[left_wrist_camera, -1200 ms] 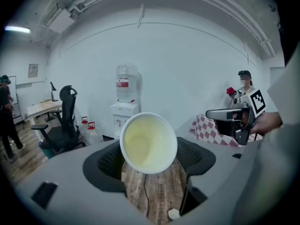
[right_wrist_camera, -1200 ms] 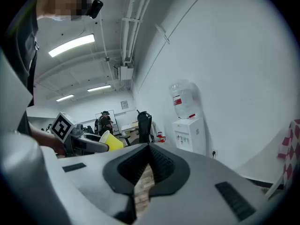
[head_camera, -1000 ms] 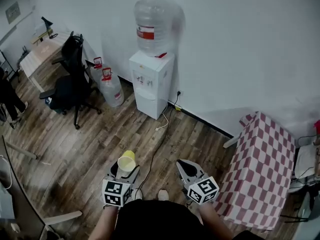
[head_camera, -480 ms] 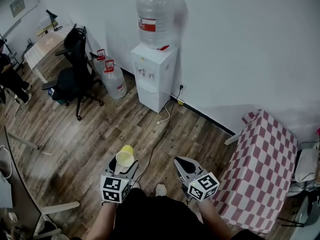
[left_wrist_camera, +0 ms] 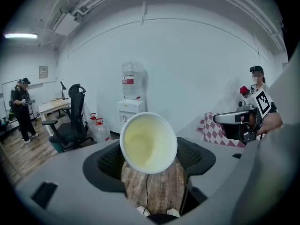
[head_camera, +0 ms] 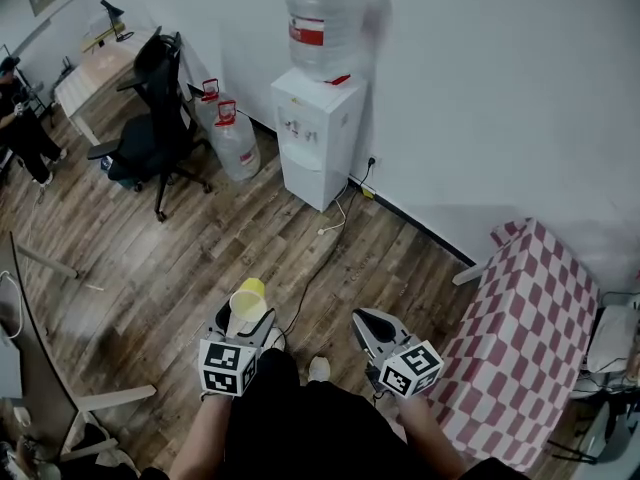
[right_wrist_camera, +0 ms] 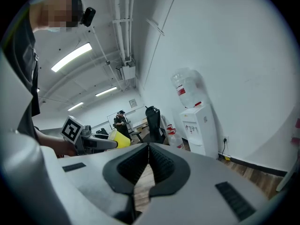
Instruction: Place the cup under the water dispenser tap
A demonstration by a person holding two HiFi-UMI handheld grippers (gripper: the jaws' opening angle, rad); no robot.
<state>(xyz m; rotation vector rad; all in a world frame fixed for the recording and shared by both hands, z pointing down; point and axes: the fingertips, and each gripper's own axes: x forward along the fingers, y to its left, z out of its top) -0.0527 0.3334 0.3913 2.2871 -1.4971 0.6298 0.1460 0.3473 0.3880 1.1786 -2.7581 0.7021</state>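
A yellow cup (head_camera: 248,301) lies tilted between the jaws of my left gripper (head_camera: 245,318), which is shut on it; its open mouth faces the camera in the left gripper view (left_wrist_camera: 148,142). The white water dispenser (head_camera: 318,133) with a big bottle (head_camera: 325,18) on top stands against the far wall, well ahead of both grippers, and is small in the left gripper view (left_wrist_camera: 130,114). My right gripper (head_camera: 372,325) hangs beside the left one, shut and holding nothing (right_wrist_camera: 149,149). From the right gripper view the dispenser (right_wrist_camera: 197,125) and the cup (right_wrist_camera: 120,138) both show.
A black office chair (head_camera: 160,98) and two spare water bottles (head_camera: 232,138) stand left of the dispenser. A red-checked table (head_camera: 525,338) is at the right. A cable (head_camera: 320,258) runs across the wooden floor. A person (head_camera: 25,128) sits at far left by a desk (head_camera: 95,68).
The dispenser, chair and bottles have slid slightly up and right in the head view. Both grippers keep their places, and the cup stays in the left one.
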